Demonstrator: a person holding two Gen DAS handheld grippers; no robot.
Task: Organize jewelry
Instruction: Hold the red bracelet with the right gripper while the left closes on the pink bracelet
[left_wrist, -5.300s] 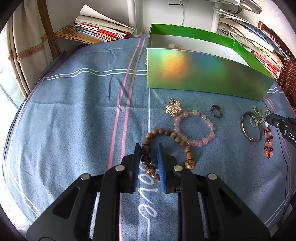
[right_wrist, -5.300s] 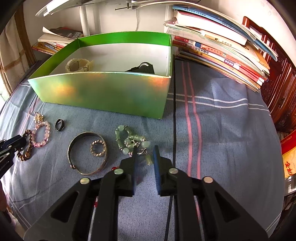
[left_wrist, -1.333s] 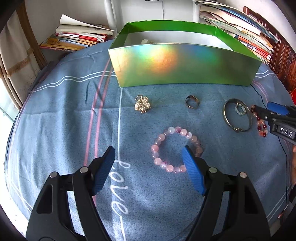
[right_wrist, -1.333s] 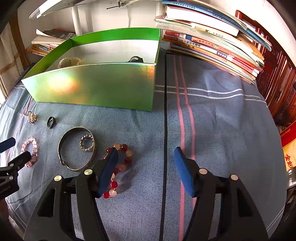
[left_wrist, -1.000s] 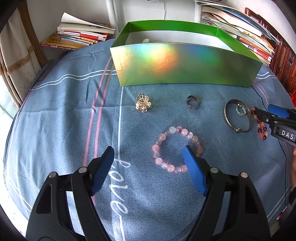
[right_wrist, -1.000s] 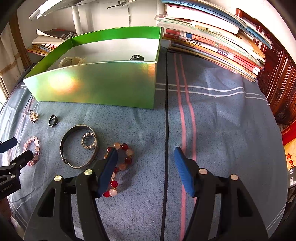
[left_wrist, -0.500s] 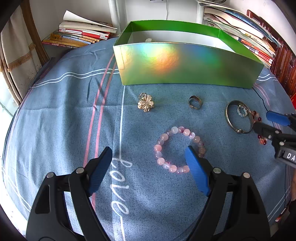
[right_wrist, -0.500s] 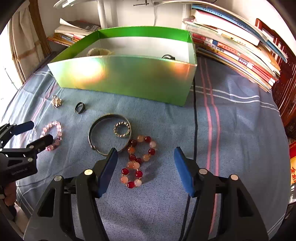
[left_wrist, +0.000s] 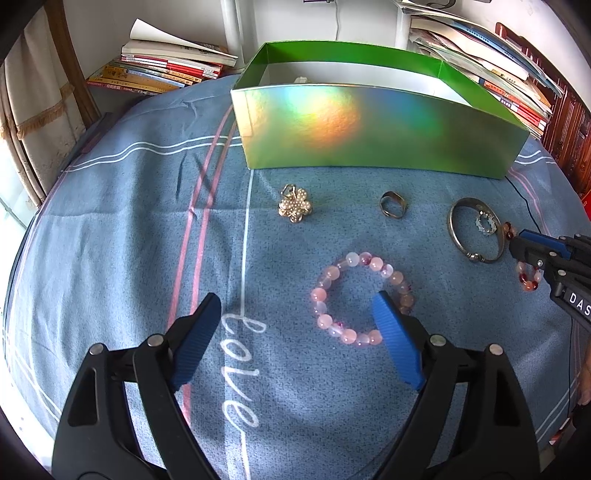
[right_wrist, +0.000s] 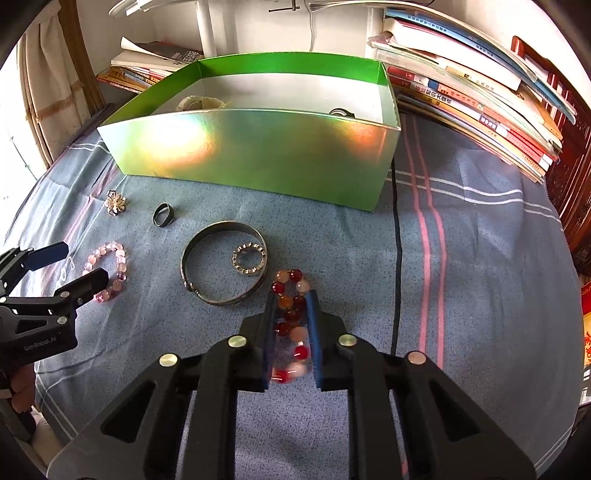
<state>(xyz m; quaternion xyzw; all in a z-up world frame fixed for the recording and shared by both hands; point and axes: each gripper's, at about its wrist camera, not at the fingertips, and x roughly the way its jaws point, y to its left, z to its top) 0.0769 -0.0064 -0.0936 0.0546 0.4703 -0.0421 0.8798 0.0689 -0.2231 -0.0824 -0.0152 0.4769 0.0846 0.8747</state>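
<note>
My right gripper is shut on the red and peach bead bracelet, which lies squeezed between its blue pads on the blue cloth. My left gripper is open and empty, its right pad just beside the pink bead bracelet. A metal bangle with a small sparkly ring inside it, a dark ring and a pearl flower brooch lie in front of the green box. The box holds a pale bracelet and a dark item.
Stacks of books lie at the back right and more books at the back left. A white lamp post stands behind the box. A curtain hangs at the left. The blue cloth spreads to the right.
My right gripper has moved forward and closed on the red bead bracelet. My left gripper stays open near the pink bracelet, hardly moved.
</note>
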